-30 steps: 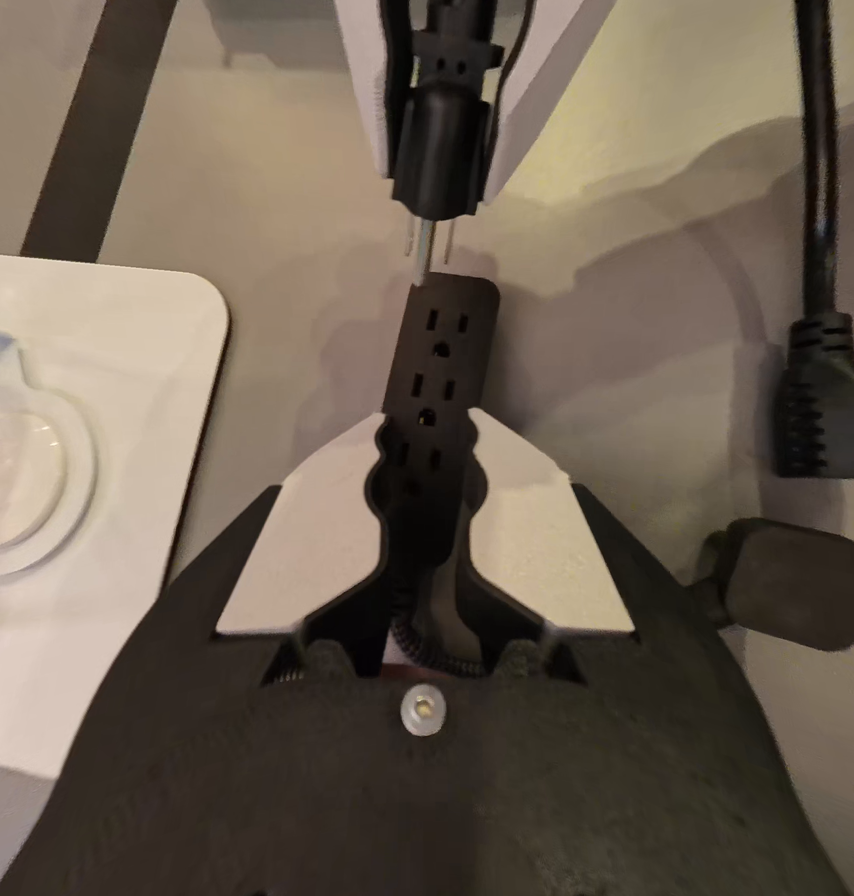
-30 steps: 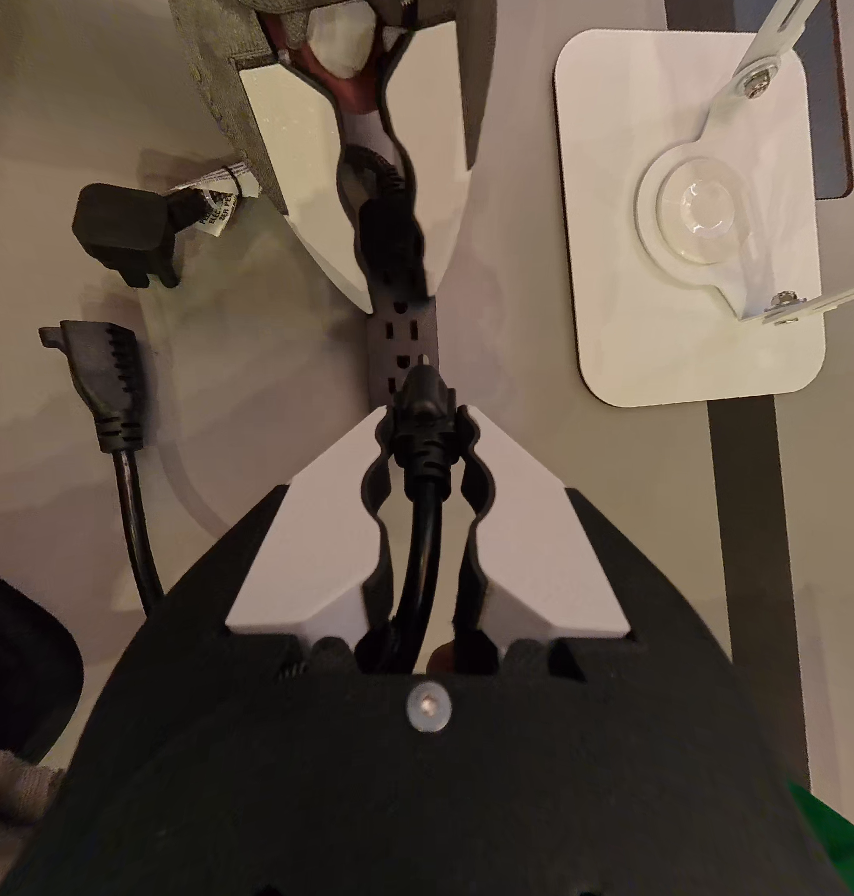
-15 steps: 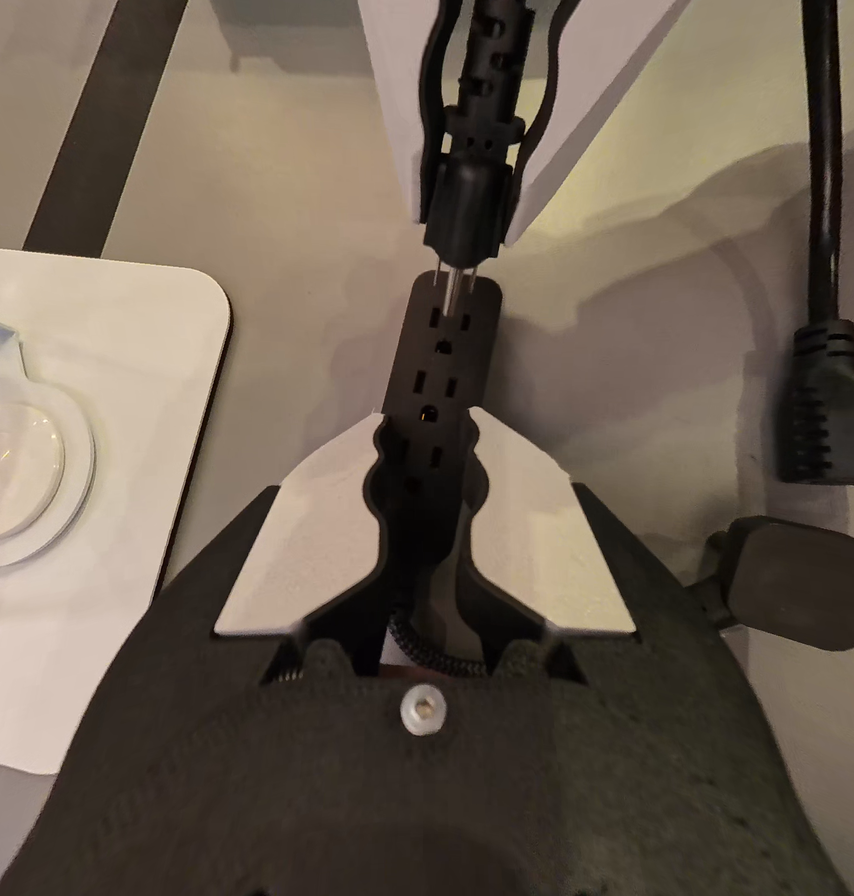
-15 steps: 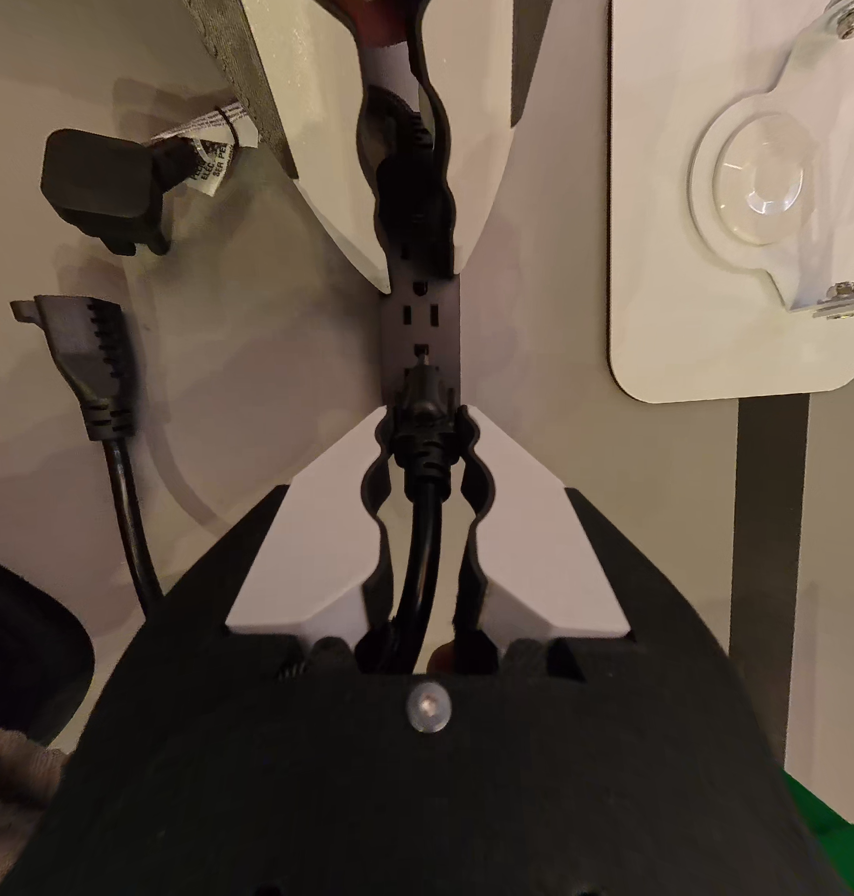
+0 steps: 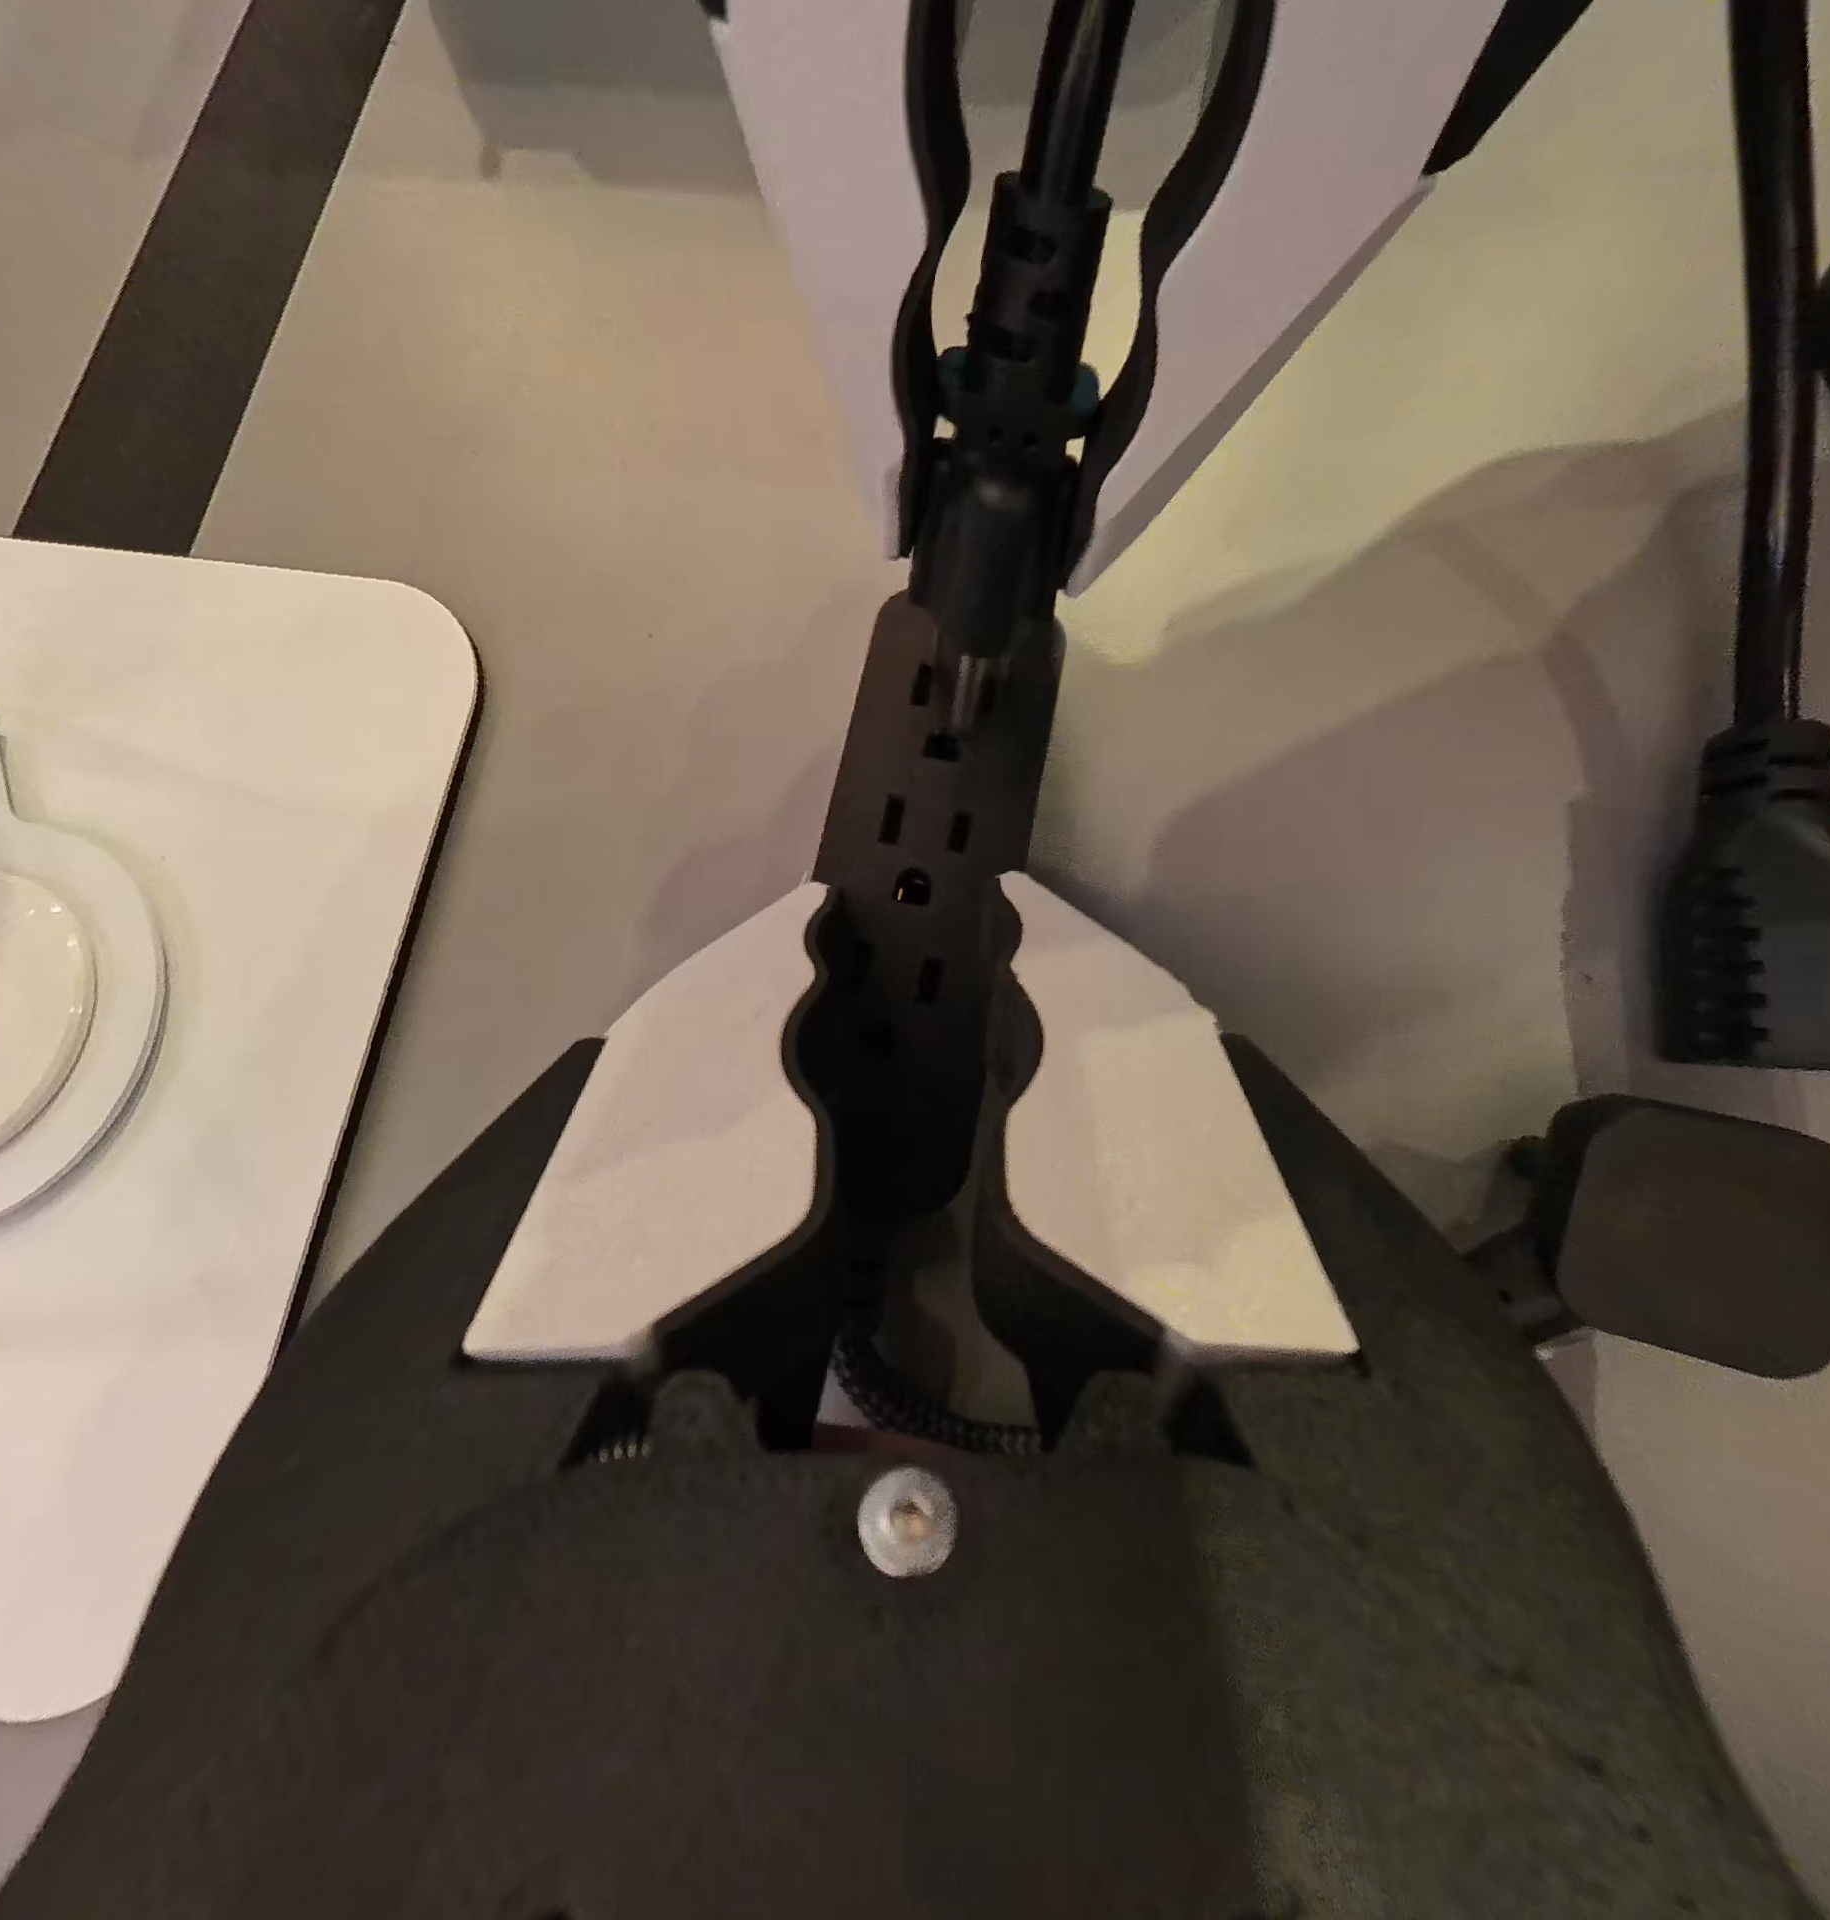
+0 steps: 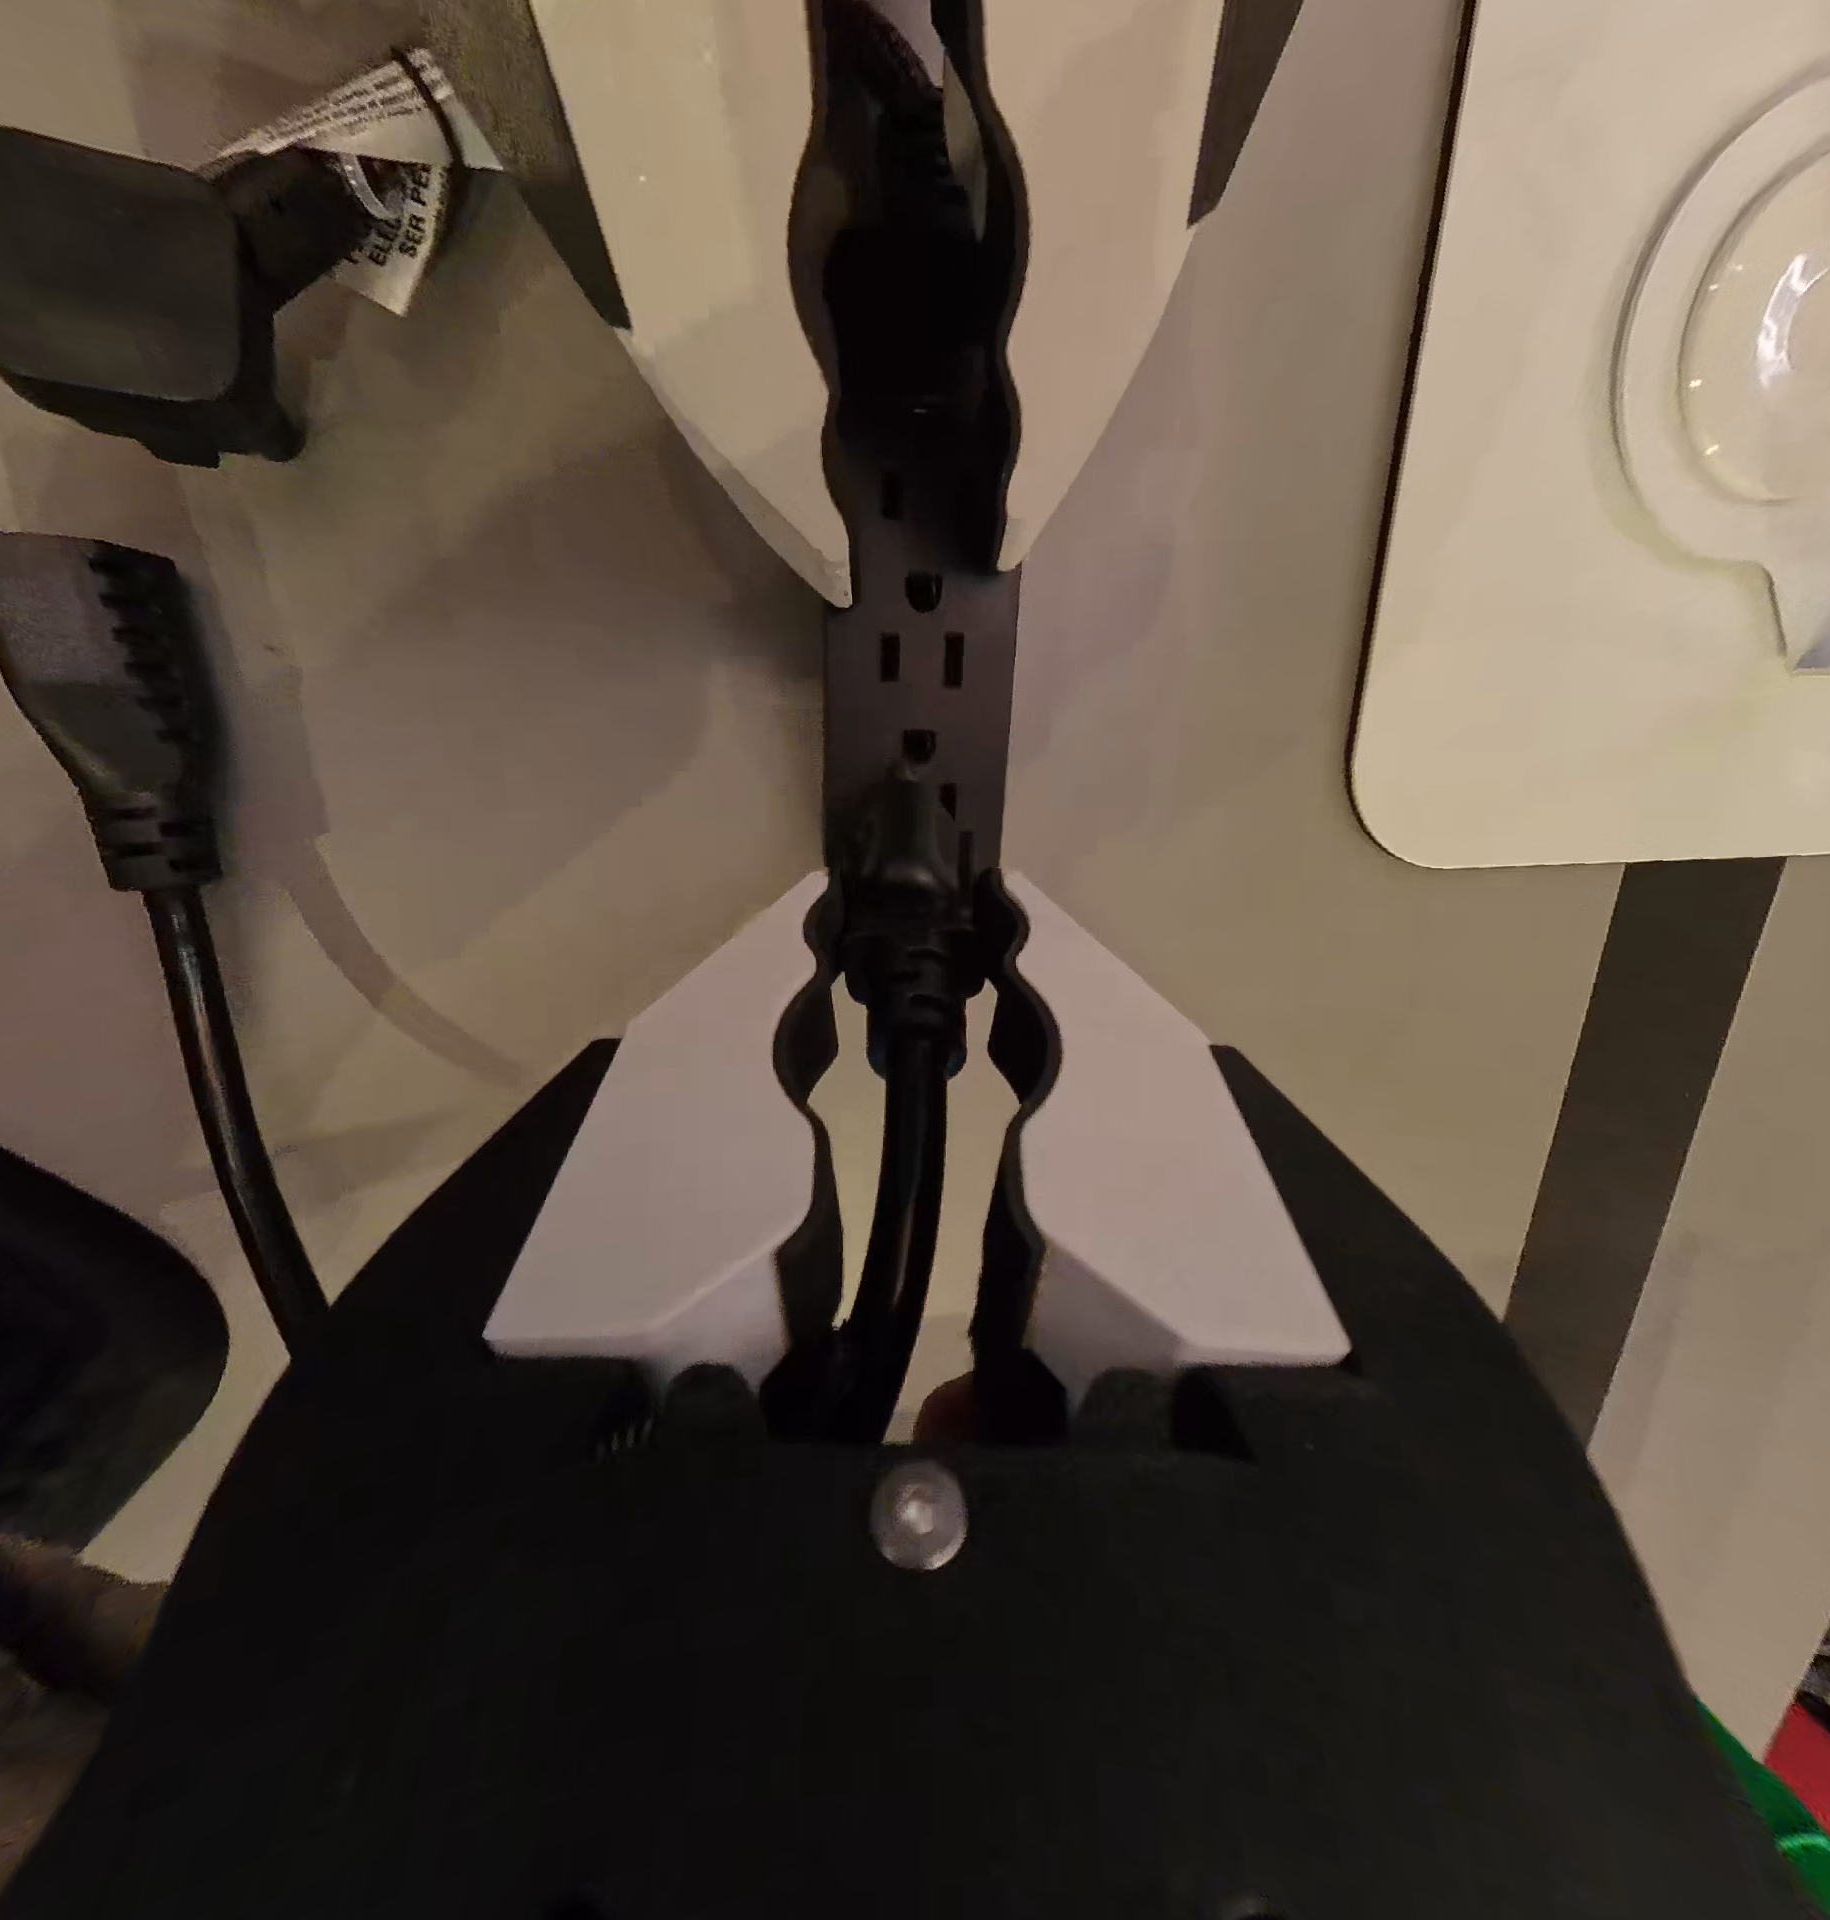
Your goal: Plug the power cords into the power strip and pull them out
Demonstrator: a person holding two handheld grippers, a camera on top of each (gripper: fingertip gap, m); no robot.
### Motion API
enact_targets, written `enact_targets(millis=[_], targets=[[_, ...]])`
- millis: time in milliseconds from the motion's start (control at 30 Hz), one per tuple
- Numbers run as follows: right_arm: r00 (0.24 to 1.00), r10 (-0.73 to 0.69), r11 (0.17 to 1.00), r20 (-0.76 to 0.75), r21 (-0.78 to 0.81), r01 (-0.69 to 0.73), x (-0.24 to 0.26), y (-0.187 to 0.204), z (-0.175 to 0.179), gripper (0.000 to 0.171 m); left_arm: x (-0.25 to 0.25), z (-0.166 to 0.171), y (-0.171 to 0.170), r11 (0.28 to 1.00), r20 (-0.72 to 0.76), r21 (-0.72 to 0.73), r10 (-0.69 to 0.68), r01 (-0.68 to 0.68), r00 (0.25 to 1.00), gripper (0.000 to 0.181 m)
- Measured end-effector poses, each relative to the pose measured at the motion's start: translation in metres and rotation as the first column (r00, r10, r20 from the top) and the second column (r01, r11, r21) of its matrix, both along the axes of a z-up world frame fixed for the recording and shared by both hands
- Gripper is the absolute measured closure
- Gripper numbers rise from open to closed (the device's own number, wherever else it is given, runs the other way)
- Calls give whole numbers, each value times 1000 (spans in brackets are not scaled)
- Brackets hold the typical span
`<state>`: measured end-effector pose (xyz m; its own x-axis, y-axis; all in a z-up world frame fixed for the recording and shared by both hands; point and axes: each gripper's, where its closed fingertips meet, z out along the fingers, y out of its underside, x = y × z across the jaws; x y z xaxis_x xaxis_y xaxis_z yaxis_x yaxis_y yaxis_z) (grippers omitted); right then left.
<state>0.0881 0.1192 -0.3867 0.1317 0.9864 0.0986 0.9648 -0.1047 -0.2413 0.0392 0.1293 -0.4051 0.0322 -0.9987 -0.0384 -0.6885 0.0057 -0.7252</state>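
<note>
Two hand-held grippers work together, and we see both. Our left hand-held gripper (image 5: 911, 914) is squeezed tight on the near end of the black power strip (image 5: 932, 790) and holds it steady. Our right hand-held gripper (image 6: 916, 883) is squeezed tight on a black plug (image 6: 906, 842), and the cord runs back between its fingers.

We think the first plug-in is only just starting. In the left wrist view we see bare metal prongs between the plug and the strip, so the plug is not pushed all the way in. It sits at the far end socket, as seen from the left hand-held gripper. Two more sockets show empty on the strip. Pushing this plug home and pulling it out are left to do.

The strip is long and thin. Its long side runs straight from one hand-held gripper to the other, and its holes face up at us. The plug tips down toward the end socket.

Off to the side, two more black plugs lie on the pale surface (image 6: 578, 727): a ribbed one (image 6: 111, 717) and a blocky one (image 6: 111, 301). We guess they come next. A white plate (image 6: 1576, 623) sits on the other side.
</note>
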Motion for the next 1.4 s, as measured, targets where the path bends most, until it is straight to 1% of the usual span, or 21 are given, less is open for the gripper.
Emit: enact_targets(millis=[233,467,633,733,800,900,1000,1100,1133,1400], targets=[[996,8,999,87,-42,-4,-5,3,-1,149,0,0,0,1000,16,-5,0,1,1000,157],[991,-16,996,134,-86,28,-6,3,-1,149,0,0,0,1000,25,-12,1,0,1000,157],[986,-8,994,164,-110,27,-8,4,-1,150,0,0,1,1000,58,-27,6,-4,998,156],[989,-14,990,151,-138,35,-7,4,-6,149,0,0,1,1000,56,-24,4,-2,998,157],[994,-27,990,106,-134,41,-9,5,-7,149,-3,0,1,1000,58,-31,5,-3,998,156],[997,-38,992,70,-118,46,-10,5,-7,149,-7,0,4,999,76,-43,15,-12,997,144],[997,-35,993,68,-114,43,-10,5,-7,149,-19,-7,8,998,42,-59,30,-27,999,133],[998,-30,992,59,-121,37,-11,6,-7,149,-23,-7,8,997,40,-76,32,-29,999,134],[998,-26,992,57,-122,33,-11,6,-7,149,-22,-8,5,997,32,-80,24,-21,999,139],[997,-9,994,79,-111,18,-11,6,-7,149,-21,-12,5,998,20,-69,18,-17,1000,137]])
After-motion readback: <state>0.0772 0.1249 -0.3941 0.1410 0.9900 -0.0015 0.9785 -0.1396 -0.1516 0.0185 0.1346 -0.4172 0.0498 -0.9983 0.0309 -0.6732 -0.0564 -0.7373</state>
